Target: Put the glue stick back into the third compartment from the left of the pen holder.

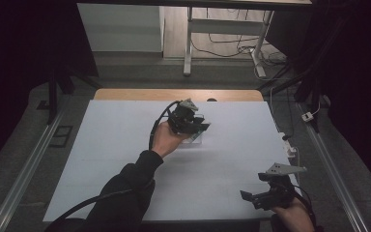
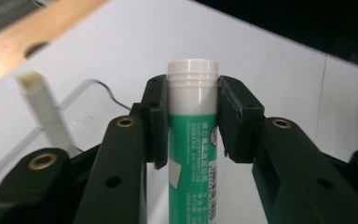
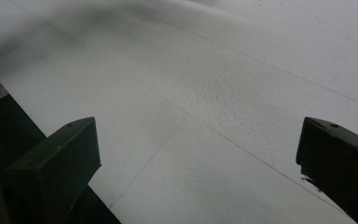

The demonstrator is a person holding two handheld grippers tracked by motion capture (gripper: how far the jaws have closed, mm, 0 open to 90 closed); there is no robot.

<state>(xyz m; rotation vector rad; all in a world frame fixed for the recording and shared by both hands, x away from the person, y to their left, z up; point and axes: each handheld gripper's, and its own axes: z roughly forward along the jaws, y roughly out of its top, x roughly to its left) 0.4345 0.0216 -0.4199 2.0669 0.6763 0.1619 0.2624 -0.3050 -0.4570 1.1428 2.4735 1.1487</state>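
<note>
Left gripper (image 2: 192, 122) pinches upright green-and-white plastic glue stick (image 2: 192, 140), cap up, beside clear tray (image 2: 81, 93) centre-left; right gripper (image 3: 198, 154) spread.

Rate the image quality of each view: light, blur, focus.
High view: dim, the room around the white table nearly black, left tongs small and murky. Left gripper view: evenly lit, the glue stick between the jaws sharp, its tiny print unreadable, and the white tube behind slightly soft. Right gripper view: a grey shadow darkens the top, table grain crisp mid-frame, and the right tongs blurred.
</note>
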